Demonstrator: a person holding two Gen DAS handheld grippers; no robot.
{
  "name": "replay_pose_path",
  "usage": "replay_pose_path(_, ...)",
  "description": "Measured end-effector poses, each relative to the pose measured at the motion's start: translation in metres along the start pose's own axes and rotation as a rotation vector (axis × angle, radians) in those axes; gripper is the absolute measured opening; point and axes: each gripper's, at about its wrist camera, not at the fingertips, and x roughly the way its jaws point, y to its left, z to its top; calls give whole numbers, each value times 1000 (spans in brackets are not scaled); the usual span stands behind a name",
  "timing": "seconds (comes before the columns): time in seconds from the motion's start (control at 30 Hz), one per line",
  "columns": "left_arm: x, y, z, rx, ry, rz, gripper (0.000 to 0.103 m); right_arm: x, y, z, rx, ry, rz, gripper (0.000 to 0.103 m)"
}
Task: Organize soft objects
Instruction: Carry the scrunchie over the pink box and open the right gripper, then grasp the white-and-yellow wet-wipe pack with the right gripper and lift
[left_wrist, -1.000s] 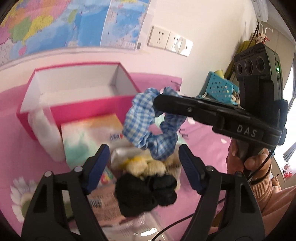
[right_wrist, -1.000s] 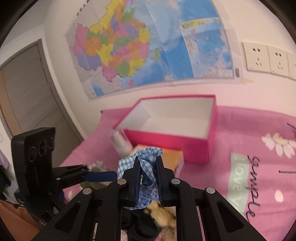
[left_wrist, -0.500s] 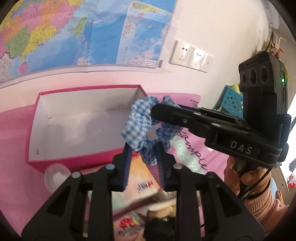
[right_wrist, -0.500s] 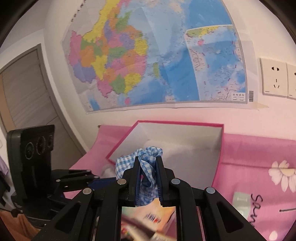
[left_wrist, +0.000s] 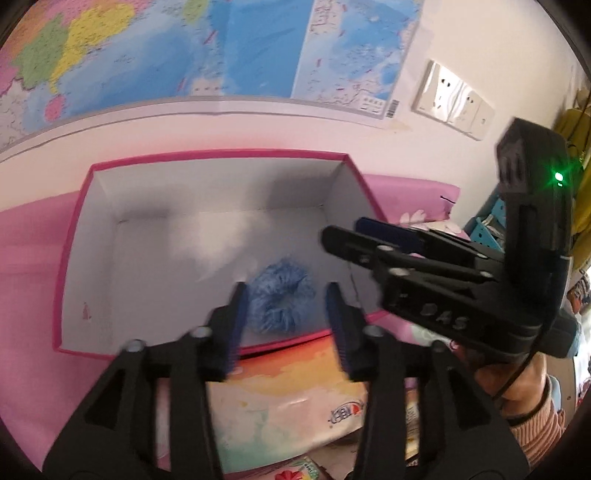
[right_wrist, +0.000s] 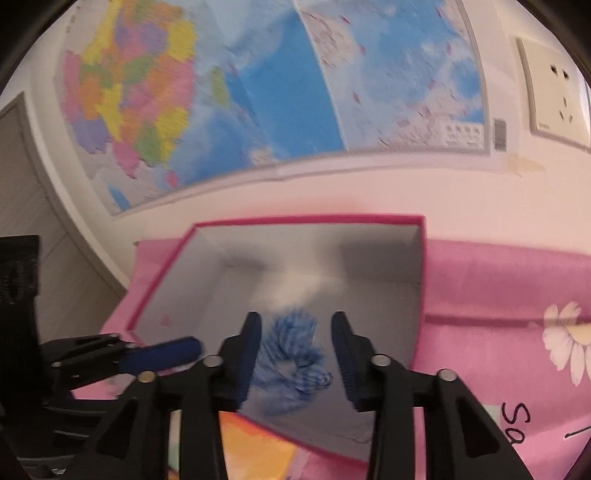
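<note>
Clearing both tools straight up and back looks like the way to finish this step cleanly, since the right gripper (right_wrist: 295, 354) is spread wide and empty, the left gripper (left_wrist: 284, 321) likewise parted with nothing between its pads. Blue checked scrunchie (left_wrist: 280, 301) sits loose on the white floor of the pink box (left_wrist: 221, 153), near the front wall, just beyond and between the fingertips of each tool, apparently touching neither.

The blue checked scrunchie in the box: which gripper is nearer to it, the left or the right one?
Probably the right gripper: its open fingers flank the blue scrunchie over the pink box. The left gripper, also open, frames it from the near rim.
</note>
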Motion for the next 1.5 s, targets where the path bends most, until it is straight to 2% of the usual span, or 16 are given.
replay_pose_path(0.03, -4, 0, -2, 5, -12, 7, 49, 0, -2, -1, 6, 1, -18, 43)
replay_pose_path(0.13, -24, -3, -11, 36, -64, 5, 49, -14, -6, -7, 22, -12, 25, 44)
replay_pose_path(0.27, -51, -11, -26, 102, -123, -19, 49, -53, -2, -22, -9, -44, 77, 51)
replay_pose_path(0.5, -77, -24, -61, 202, -144, -53, 49, -114, 1, -62, -47, -73, 129, 55)
replay_pose_path(0.8, -60, -28, -98, 228, -52, -117, 49, -129, -11, -133, -16, 2, 96, 55)
replay_pose_path(0.9, -54, -30, -108, 235, -23, -102, 49, -126, -16, -154, 1, 34, 89, 55)
replay_pose_path(1.1, -41, -37, -121, 259, 23, -118, 49, -115, -20, -172, 41, 58, 92, 54)
replay_pose_path(1.23, -33, -40, -121, 259, 41, -141, 49, -113, -15, -173, 38, 35, 97, 45)
replay_pose_path(1.3, -29, -41, -122, 258, 50, -148, 48, -111, -14, -173, 31, 26, 93, 32)
replay_pose_path(1.33, -27, -41, -122, 255, 57, -155, 45, -111, -15, -174, 29, 27, 91, 30)
replay_pose_path(1.5, -24, -42, -123, 254, 64, -171, 41, -110, -15, -175, 32, 19, 89, 25)
